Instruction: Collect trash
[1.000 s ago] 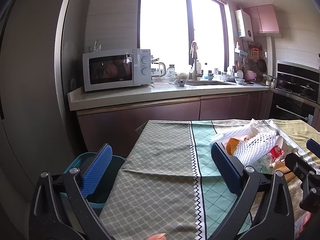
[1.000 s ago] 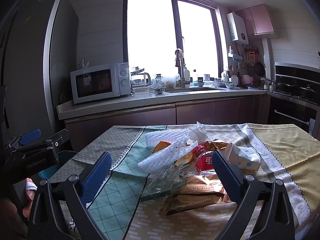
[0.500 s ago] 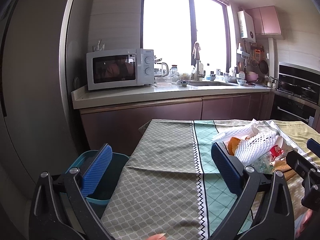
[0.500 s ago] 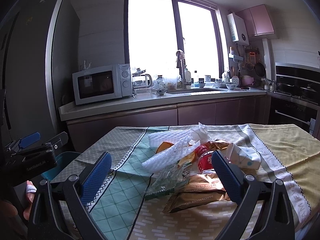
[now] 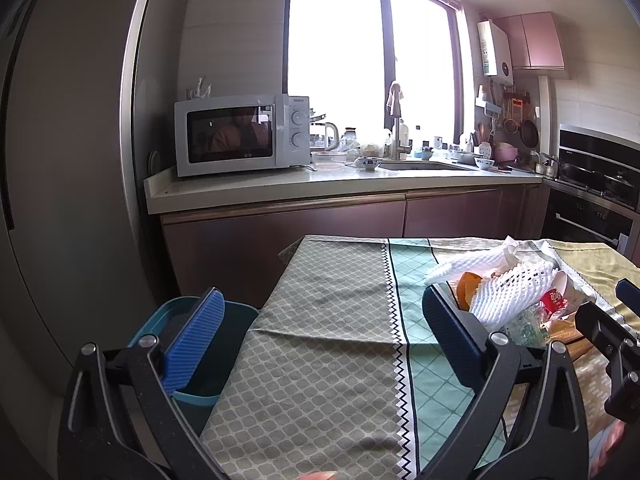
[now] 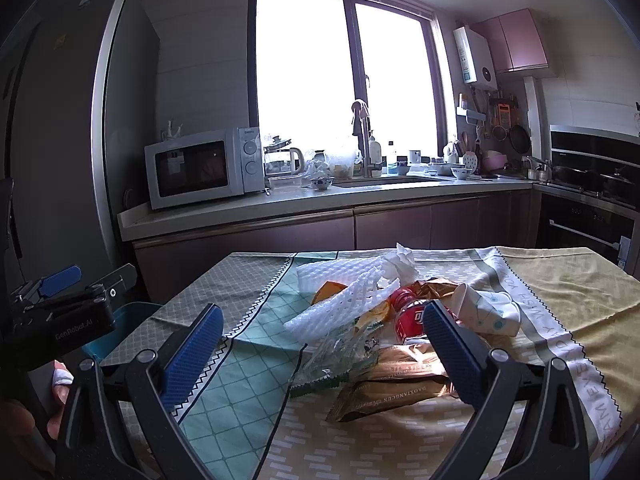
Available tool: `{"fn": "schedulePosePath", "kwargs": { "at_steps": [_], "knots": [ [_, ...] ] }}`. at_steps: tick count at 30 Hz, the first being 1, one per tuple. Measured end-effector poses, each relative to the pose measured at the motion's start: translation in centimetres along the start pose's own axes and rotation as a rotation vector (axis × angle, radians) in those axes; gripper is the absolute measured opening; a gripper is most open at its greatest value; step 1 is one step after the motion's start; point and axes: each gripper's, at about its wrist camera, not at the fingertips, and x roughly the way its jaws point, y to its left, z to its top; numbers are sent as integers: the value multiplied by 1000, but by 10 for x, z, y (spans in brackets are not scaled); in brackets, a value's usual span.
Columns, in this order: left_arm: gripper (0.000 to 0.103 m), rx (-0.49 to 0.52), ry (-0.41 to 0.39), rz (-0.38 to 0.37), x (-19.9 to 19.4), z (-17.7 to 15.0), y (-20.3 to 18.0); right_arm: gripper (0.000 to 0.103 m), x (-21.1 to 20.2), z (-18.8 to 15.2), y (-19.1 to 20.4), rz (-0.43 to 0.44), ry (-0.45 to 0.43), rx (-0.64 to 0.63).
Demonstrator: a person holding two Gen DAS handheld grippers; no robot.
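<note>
White foam netting (image 6: 340, 304) amid tabletop (image 6: 560, 288) trash between my right gripper's (image 6: 320, 344) spread fingers, teal bin (image 5: 192, 344) behind my left gripper's (image 5: 320, 332) spread fingers

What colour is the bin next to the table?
The bin is teal blue with a dark inside, seen best in the left wrist view.

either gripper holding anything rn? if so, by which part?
Nothing held. Left gripper is open over bare tablecloth; right gripper is open, short of the trash pile, with nothing between its fingers.
</note>
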Motion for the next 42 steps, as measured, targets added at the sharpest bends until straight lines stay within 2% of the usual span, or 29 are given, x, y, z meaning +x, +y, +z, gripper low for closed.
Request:
{"fn": "schedulePosePath", "kwargs": {
  "at_steps": [16, 25, 42],
  "knots": [
    [98, 8, 55, 25, 5, -6, -2, 97, 0, -4, -1, -8, 15, -2],
    [98, -2, 4, 21, -2, -6, -2, 97, -5, -2, -4, -8, -11, 6],
    [98, 1, -31, 11, -12, -5, -2, 97, -11, -1, -4, -6, -36, 10]
  ]
}}
